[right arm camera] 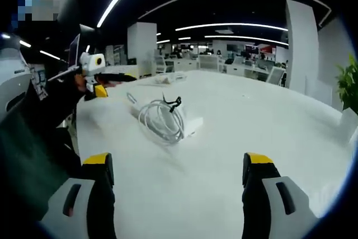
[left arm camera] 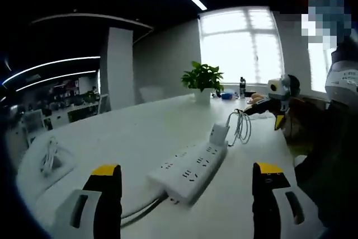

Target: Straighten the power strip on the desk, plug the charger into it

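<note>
1. In the left gripper view a white power strip [left arm camera: 191,170] lies on the white desk [left arm camera: 128,132], just ahead of the left gripper [left arm camera: 187,194], whose yellow-tipped jaws stand wide apart and hold nothing
2. The strip runs at a slant across that view, its cord [left arm camera: 140,210] trailing back toward the camera; judged from this, straightening is not yet finished
3. A white charger [left arm camera: 219,134] stands upright at the strip's far end, touching it, with a loose coil of white cable [left arm camera: 241,127] beside it; whether it is pushed into a socket or only rests there is too small to tell
4. In the right gripper view the charger and coiled cable [right arm camera: 163,119] lie on the desk, well ahead of the right gripper [right arm camera: 178,186], whose jaws are also spread wide and empty
5. Neither gripper touches the strip or charger, so any remaining aligning or plugging is still to do
</note>
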Tool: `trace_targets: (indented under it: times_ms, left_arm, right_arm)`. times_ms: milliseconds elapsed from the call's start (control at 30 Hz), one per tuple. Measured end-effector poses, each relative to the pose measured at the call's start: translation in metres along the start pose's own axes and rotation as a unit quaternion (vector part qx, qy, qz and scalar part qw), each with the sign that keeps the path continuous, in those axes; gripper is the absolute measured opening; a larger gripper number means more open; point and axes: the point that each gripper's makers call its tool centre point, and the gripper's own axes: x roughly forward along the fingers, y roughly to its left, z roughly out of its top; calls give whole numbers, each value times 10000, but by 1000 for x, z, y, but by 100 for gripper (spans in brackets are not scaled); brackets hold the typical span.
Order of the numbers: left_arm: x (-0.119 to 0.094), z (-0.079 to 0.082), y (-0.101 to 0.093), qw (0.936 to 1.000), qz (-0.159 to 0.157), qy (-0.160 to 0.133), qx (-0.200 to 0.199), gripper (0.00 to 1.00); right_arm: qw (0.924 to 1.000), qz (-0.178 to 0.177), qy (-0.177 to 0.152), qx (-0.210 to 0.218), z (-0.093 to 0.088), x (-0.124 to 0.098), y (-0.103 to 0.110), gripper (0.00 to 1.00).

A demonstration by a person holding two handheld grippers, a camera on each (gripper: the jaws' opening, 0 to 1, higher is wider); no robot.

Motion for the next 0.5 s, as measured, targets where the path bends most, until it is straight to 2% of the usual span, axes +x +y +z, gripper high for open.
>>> trace_targets:
  times_ms: [333, 500]
  left_arm:
    - [-27, -9, -7, 9995, 287, 4, -106, 99]
    - [-35, -4, -4, 9991, 403, -60, -76, 99]
  right_arm:
    - [10000, 56, -13, -49, 3, 3, 2, 95]
    - [10000, 51, -21, -54, 3, 4, 2, 95]
